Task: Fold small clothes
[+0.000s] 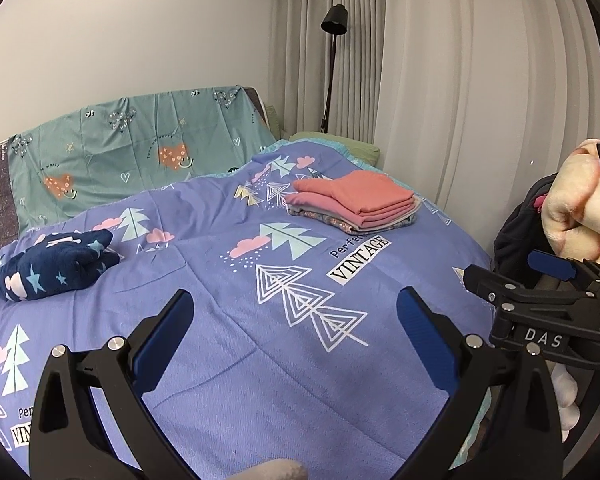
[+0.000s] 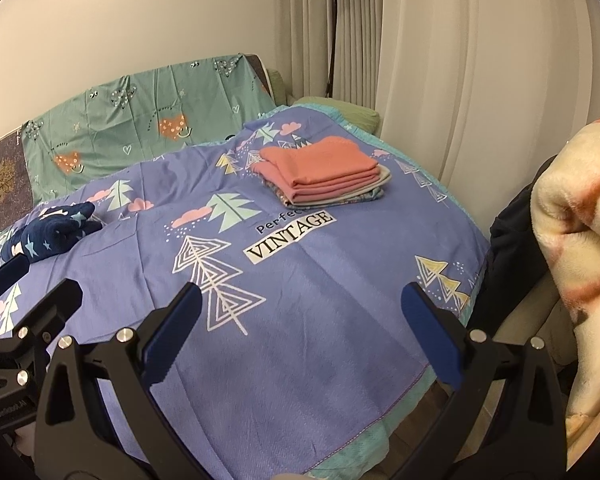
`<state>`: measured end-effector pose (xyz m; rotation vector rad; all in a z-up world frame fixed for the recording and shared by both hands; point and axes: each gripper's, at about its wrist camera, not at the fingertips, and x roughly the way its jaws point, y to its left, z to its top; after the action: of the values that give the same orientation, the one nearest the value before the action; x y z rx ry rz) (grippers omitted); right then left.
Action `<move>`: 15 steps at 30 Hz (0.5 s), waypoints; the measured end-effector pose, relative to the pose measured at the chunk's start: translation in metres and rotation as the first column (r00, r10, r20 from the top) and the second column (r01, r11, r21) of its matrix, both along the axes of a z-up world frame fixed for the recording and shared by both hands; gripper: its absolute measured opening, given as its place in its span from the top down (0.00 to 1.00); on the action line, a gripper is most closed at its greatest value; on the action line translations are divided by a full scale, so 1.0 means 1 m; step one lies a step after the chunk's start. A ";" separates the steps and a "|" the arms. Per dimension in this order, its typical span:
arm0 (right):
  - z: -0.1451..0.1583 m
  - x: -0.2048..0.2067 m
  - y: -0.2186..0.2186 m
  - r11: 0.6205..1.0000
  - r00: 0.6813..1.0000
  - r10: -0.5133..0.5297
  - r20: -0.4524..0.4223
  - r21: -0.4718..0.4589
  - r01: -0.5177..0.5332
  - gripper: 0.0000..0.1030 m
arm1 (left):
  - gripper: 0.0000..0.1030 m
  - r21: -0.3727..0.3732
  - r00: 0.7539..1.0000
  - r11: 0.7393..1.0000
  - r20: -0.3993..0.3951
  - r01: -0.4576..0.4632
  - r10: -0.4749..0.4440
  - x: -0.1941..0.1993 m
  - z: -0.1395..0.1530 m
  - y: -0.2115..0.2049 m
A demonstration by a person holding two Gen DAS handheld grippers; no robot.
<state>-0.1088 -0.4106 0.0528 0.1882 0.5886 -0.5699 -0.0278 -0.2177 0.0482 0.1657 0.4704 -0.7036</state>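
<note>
A stack of folded clothes, pink on top (image 1: pixel 356 202) (image 2: pixel 324 176), lies at the far right of the purple bedspread (image 1: pixel 228 320) (image 2: pixel 308 300). A crumpled navy garment with stars (image 1: pixel 52 266) (image 2: pixel 56 232) lies at the left. My left gripper (image 1: pixel 296 316) is open and empty above the near middle of the bed. My right gripper (image 2: pixel 300 308) is open and empty over the bed's near right part; it also shows in the left wrist view (image 1: pixel 540 280) at the right edge.
A teal cover (image 1: pixel 132 148) drapes the headboard. A black floor lamp (image 1: pixel 332 40) stands by the grey curtains (image 1: pixel 460 100). A cream fleece blanket (image 2: pixel 572 220) and dark cloth (image 1: pixel 516 232) hang right of the bed. The bed's right edge (image 2: pixel 380 420) is near.
</note>
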 end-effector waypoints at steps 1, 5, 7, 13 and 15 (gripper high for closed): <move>-0.001 0.001 0.000 1.000 1.000 0.002 -0.003 0.003 -0.002 0.02 | 0.01 0.004 1.000 1.000 -0.005 -0.001 0.001 0.001 -0.002 -0.001; -0.006 0.004 -0.001 1.000 1.000 0.003 -0.014 0.016 -0.002 0.02 | 0.01 0.017 1.000 1.000 -0.022 -0.009 0.010 0.004 -0.006 -0.003; -0.008 0.006 -0.001 1.000 1.000 0.003 -0.022 0.023 -0.003 0.02 | 0.01 0.021 0.999 1.000 -0.032 -0.009 0.009 0.006 -0.008 -0.004; -0.014 0.014 -0.006 0.999 0.999 0.005 -0.040 0.038 -0.004 0.02 | 0.01 0.029 0.999 0.999 -0.049 -0.017 0.019 0.011 -0.013 -0.007; -0.015 0.014 -0.007 0.999 0.999 0.006 -0.041 0.040 -0.004 0.02 | 0.01 0.031 0.998 0.999 -0.053 -0.019 0.020 0.014 -0.014 -0.009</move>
<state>-0.0944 -0.4176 0.0380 0.2130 0.6407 -0.5587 -0.0143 -0.2263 0.0345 0.1714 0.5338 -0.6833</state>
